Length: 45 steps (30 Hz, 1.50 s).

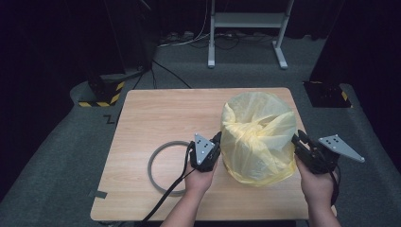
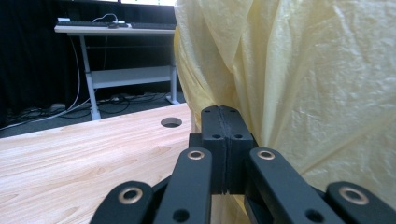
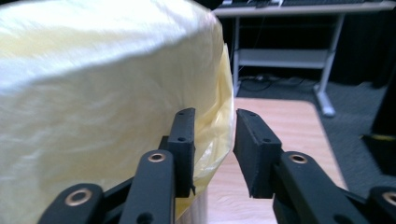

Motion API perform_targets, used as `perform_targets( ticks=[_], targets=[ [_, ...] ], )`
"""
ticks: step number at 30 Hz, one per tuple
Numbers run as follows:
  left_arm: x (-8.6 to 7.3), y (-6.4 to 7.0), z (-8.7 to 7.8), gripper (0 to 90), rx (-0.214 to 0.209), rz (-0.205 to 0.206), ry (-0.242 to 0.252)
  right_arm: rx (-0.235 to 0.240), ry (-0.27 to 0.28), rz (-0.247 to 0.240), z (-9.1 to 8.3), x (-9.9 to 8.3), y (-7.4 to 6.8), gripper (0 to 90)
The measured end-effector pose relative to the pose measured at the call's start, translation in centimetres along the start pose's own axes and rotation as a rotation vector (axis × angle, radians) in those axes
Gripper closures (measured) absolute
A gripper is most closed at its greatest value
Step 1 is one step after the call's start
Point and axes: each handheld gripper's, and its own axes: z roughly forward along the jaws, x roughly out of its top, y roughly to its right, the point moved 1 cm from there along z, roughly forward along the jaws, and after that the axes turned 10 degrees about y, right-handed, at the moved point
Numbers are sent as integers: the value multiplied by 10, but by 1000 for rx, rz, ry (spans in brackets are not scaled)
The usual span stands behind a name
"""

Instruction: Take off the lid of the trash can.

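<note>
two tools (image 1: 216, 142) (image 1: 297, 140) flank the yellow bag (image 1: 257, 137).

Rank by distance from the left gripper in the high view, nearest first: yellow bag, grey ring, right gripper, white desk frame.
1. yellow bag: right beside the left gripper, to its right.
2. grey ring: just to its left on the table.
3. right gripper: across the bag.
4. white desk frame: on the floor beyond the table.
</note>
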Motion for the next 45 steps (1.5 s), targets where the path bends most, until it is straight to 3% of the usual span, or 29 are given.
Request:
perform_targets(
  ticks=[2, 6, 9, 14, 20, 26, 29, 34, 36, 39, 42, 45],
  targets=[
    [0, -1, 1, 897, 2, 7, -3, 31, -19, -6, 3, -2, -1, 888],
    [-1, -5, 4, 900, 10, -17, -17, 13, -3, -62, 3, 1, -6, 900],
    [-10, -8, 10, 900, 15, -15, -55, -14, -5, -96, 6, -3, -5, 900],
    [-38, -10, 17, 900, 5, -30, -114, -26, -130, -42, 32, -52, 9, 900],
    [-59, -13, 29, 900, 10, -19, -180, -32, -176, 12, 49, -78, 23, 900],
    [-71, -16, 40, 900, 22, 1, -219, -37, -182, -16, 53, -82, 25, 900],
    [-69, -16, 37, 884, 37, -15, -219, -42, -181, -31, 50, -80, 23, 892],
    [-59, -21, 18, 666, 63, -19, -172, -78, -121, -77, 32, -60, 25, 750],
    [-55, -24, 14, 660, 67, -27, -160, -85, -90, -82, 24, -51, 25, 728],
    [-56, -21, 17, 699, 30, -36, -181, -62, -68, -71, 18, -44, 19, 722],
    [-59, -13, 21, 734, 30, -30, -185, -47, -87, -82, 19, -50, 10, 712],
    [-59, -10, 27, 732, 5, -56, -198, -66, -114, -83, 26, -61, 10, 720]
  ],
)
